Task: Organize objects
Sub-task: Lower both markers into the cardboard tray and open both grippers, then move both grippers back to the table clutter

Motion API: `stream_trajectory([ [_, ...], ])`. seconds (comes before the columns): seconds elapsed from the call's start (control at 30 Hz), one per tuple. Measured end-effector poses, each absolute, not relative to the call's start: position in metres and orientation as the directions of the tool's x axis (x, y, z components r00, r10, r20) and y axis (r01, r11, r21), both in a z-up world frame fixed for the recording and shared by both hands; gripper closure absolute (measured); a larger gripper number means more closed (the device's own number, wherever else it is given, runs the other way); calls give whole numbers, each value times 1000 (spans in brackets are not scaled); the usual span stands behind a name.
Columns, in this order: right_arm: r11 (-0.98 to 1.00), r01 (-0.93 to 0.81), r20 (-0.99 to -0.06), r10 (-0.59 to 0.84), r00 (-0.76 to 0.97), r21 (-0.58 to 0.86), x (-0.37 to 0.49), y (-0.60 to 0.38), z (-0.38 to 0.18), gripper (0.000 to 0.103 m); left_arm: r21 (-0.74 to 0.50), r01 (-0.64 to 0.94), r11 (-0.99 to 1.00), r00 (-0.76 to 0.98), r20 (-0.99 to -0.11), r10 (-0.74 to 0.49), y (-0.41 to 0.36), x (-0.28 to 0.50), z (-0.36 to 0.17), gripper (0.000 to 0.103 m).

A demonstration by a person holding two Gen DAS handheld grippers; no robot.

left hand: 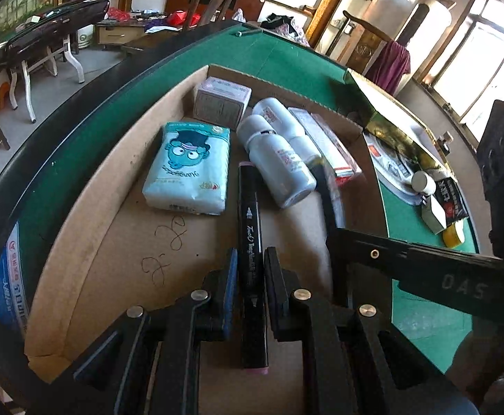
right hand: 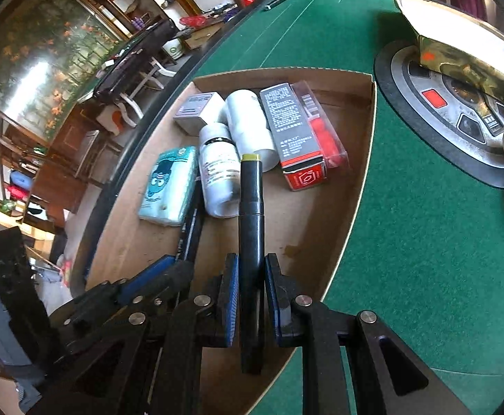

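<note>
Low in each frame, the left tool (left hand: 250, 264) loosely straddles a pink-capped marker (left hand: 250, 242) while the right tool (right hand: 250, 269) clenches a yellow-capped marker (right hand: 251, 228) above the cardboard tray (right hand: 367, 152), where either may roll against the bottles (right hand: 217, 169) if dropped crooked.

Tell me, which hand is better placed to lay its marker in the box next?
Left. The left tongs have the pink marker low over bare box floor beside the pack; the right tongs hold the yellow marker above a bottle.
</note>
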State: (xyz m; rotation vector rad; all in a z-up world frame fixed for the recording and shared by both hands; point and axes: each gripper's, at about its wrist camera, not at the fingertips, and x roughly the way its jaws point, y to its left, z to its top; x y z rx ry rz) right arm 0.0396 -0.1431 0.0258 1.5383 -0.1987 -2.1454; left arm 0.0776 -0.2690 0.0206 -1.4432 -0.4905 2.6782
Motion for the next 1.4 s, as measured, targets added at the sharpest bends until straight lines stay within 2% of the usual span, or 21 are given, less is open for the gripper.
stream_trajectory([
  [0.1, -874, 304, -852, -457, -256, 378, 39, -142, 27, 84, -315, 128, -941, -580, -793, 186, -273, 82, 27, 32],
  [0.13, -877, 301, -852, -453, -261, 374, 39, -141, 29, 80, -320, 135, -938, -593, -784, 182, -275, 85, 31, 29],
  [0.2, -886, 297, -853, -437, -284, 355, 40, -138, 35, 60, -331, 126, -935, -616, -765, 188, -278, 90, 40, 28],
  [0.23, -894, 296, -854, -423, -303, 337, 40, -135, 40, 46, -337, 119, -934, -630, -753, 191, -279, 93, 46, 28],
  [0.3, -894, 298, -846, -425, -323, 335, 41, -127, 52, 40, -355, 102, -929, -652, -730, 207, -281, 97, 56, 25],
  [0.37, -922, 277, -855, -363, -370, 271, 39, -113, 70, 29, -397, 79, -914, -678, -694, 243, -284, 103, 70, 25],
  [0.5, -933, 245, -813, -352, -464, 264, 31, -68, 131, 20, -456, 36, -889, -744, -606, 281, -288, 115, 102, 22],
  [0.53, -934, 235, -797, -353, -490, 269, 34, -57, 146, 12, -459, 24, -888, -762, -583, 281, -286, 118, 112, 21],
  [0.63, -898, 271, -632, -438, -639, 348, 47, -15, 208, 0, -450, -22, -893, -816, -508, 276, -279, 123, 142, 20],
  [0.7, -844, 315, -430, -502, -751, 434, 66, 23, 239, 0, -434, -63, -899, -863, -428, 268, -271, 129, 168, 14],
  [0.73, -802, 336, -376, -545, -749, 494, 69, 39, 241, 0, -432, -81, -898, -876, -398, 271, -269, 131, 176, 10],
  [0.8, -781, 293, -444, -572, -689, 552, 59, 54, 230, 0, -439, -155, -885, -900, -307, 310, -262, 135, 194, 1],
  [0.83, -795, 253, -560, -577, -595, 551, 45, 56, 214, 0, -469, -235, -851, -894, -239, 378, -258, 138, 200, 0],
  [0.87, -815, 229, -622, -559, -548, 532, 39, 58, 201, 0, -509, -322, -798, -869, -175, 462, -255, 138, 201, 0],
  [0.93, -882, 184, -671, -453, -587, 434, 45, 67, 188, 0, -566, -416, -712, -807, -131, 576, -246, 132, 195, 0],
  [1.0, -919, 186, -679, -385, -625, 349, 52, 70, 185, 0, -591, -432, -681, -728, -218, 650, -220, 119, 179, 0],
  [1.03, -928, 201, -676, -368, -638, 315, 54, 71, 183, 0, -570, -407, -714, -706, -300, 641, -203, 113, 168, 0],
  [1.1, -925, 239, -678, -379, -630, 294, 50, 74, 169, 0, -544, -364, -756, -688, -391, 612, -182, 106, 151, 0],
  [1.17, -939, 214, -747, -345, -569, 271, 31, 71, 139, 0, -517, -310, -798, -656, -491, 573, -166, 97, 136, 0],
  [1.27, -944, 155, -816, -331, -473, 293, 4, 70, 90, 0, -458, -266, -848, -675, -540, 503, -165, 101, 132, 0],
  [1.4, -909, 122, -812, -411, -413, 398, -20, 78, 54, 0, -401, -215, -891, -702, -571, 426, -180, 107, 134, 0],
])
